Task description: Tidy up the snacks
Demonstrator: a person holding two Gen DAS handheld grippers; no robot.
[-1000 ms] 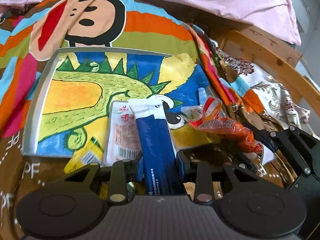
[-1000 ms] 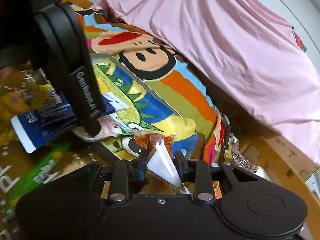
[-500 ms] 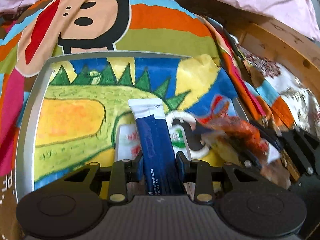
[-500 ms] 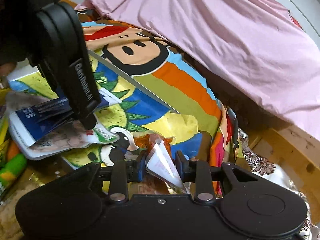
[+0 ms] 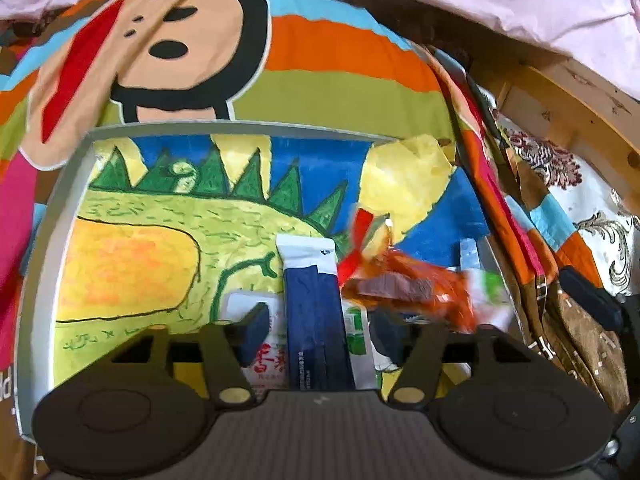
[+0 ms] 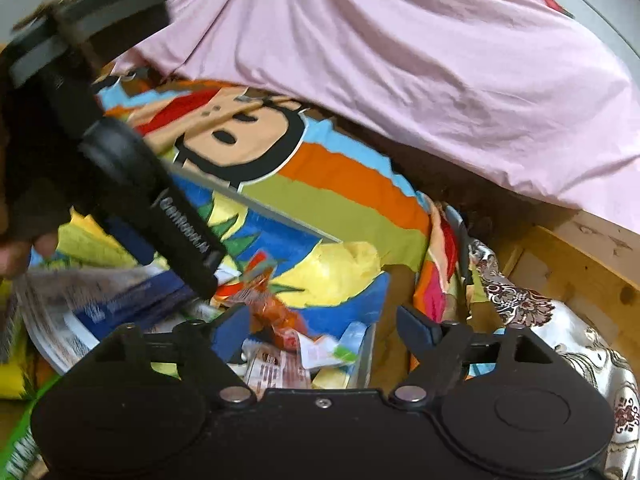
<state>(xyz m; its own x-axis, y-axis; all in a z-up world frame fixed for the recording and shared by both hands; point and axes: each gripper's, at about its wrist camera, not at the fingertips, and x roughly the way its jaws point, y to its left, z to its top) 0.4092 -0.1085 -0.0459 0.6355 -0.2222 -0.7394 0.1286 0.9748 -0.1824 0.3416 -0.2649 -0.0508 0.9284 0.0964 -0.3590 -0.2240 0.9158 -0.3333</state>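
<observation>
The left gripper (image 5: 318, 330) hangs over a shallow grey-rimmed tray (image 5: 52, 216) lined with a painted green dinosaur picture. Its fingers (image 5: 254, 330) have just been opening and stand apart, clear of the long dark-blue and white snack packet (image 5: 314, 320) that lies between them on the tray, pointing away toward the far rim. Under that packet lies a white packet with red print (image 5: 270, 356).

The right gripper (image 6: 320, 330) has likewise just spread its fingers (image 6: 418, 328) wide. Below and between them, untouched by either finger, is the crinkled orange snack bag (image 6: 276, 316), blurred, over the tray's right near corner, just to the right of the blue packet. Whether it rests on the tray cannot be told.

The tray sits on a striped cloth with a cartoon monkey face (image 5: 340, 76). A pink sheet (image 6: 420, 72) lies beyond it, and a wooden frame (image 6: 580, 276) on the far right.
</observation>
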